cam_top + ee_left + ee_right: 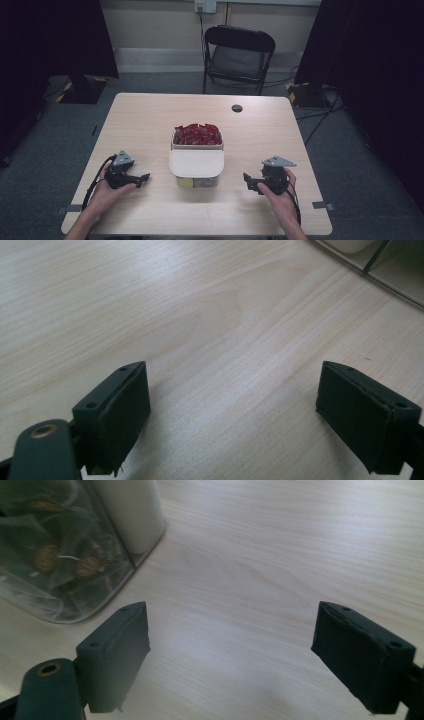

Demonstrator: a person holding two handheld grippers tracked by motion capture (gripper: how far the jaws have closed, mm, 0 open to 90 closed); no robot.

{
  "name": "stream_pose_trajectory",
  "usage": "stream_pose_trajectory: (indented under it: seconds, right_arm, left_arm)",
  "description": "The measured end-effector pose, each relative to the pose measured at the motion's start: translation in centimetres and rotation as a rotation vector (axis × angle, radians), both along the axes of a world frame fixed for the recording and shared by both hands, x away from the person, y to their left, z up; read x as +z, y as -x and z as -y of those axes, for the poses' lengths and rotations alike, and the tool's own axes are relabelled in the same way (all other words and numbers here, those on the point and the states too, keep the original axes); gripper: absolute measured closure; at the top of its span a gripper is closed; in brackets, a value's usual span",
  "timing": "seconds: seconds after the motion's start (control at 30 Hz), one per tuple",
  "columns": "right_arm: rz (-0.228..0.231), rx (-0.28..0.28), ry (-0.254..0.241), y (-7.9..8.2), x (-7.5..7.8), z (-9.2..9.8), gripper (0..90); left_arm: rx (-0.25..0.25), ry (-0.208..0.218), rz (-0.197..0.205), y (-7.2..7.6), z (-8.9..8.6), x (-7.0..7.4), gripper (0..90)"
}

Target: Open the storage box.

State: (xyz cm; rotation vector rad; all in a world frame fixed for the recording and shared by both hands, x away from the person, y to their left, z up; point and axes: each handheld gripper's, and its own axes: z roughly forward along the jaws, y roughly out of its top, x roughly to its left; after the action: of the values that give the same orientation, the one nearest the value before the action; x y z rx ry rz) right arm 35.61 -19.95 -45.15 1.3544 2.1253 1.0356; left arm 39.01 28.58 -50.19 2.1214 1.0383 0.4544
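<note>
Item: clear container [196, 176] with white lid [196, 162], red packets [197, 134] in far section; sits between both grippers, apart from each.
Left gripper [143, 178]: jaws wide apart, empty, resting low over table [150, 115], container to its right.
Right gripper [248, 180]: jaws wide apart, empty; container wall [60, 565] just beyond its left jaw.
Step, judged: pre-approach, nothing grasped.
Next move likely needs both grippers closing inward on container or lid.

Pale wood-grain table [150, 120] on grey carpet floor [45, 150]. Black folding metal chair [238, 55] beyond far edge, w/ cream wall [160, 25] behind it. Black curtains [50, 35] both sides.
</note>
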Motion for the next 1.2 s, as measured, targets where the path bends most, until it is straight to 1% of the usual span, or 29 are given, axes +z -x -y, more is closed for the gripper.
stream_pose_trajectory:
  seconds: [0.1,0.2,0.37,0.5,0.63,0.77,0.87,0.93,1.1,1.2]
  right_arm:
    - [0.014,0.034,0.001,0.4,0.4,-0.8,14.5]
    - [0.026,0.052,0.005,0.6,0.9,-1.4,14.4]
    - [0.044,0.088,-0.013,1.0,1.5,-2.3,14.4]
    - [0.047,0.125,-0.018,1.2,1.8,-3.1,14.6]
    - [0.050,0.159,-0.010,1.4,1.9,-3.8,14.6]
    - [0.049,0.194,-0.016,1.7,1.8,-4.5,14.7]
    - [0.026,0.215,-0.033,1.9,1.2,-5.2,14.6]
    - [0.030,0.226,-0.022,2.0,1.1,-5.6,14.6]
    - [0.034,0.252,-0.030,2.1,1.0,-6.5,14.5]
    - [0.035,0.265,-0.019,2.0,1.0,-6.9,14.5]
  left_arm:
    - [0.000,0.001,0.000,0.0,0.0,0.0,13.5]
    - [0.002,0.003,0.000,0.0,0.0,0.0,13.5]
    - [0.002,0.003,0.000,0.0,0.0,0.0,13.5]
    - [0.000,0.000,0.000,0.0,0.0,0.0,13.5]
    - [0.002,0.003,0.000,0.0,0.0,0.0,13.5]
    - [0.001,0.001,0.000,0.0,0.0,0.0,13.5]
    - [0.001,0.001,0.000,0.0,0.0,0.0,13.5]
    - [0.001,0.001,0.000,0.0,0.0,0.0,13.5]
    - [0.002,0.003,0.000,0.0,0.0,0.0,13.5]
    - [0.002,0.003,0.000,0.0,0.0,0.0,13.5]
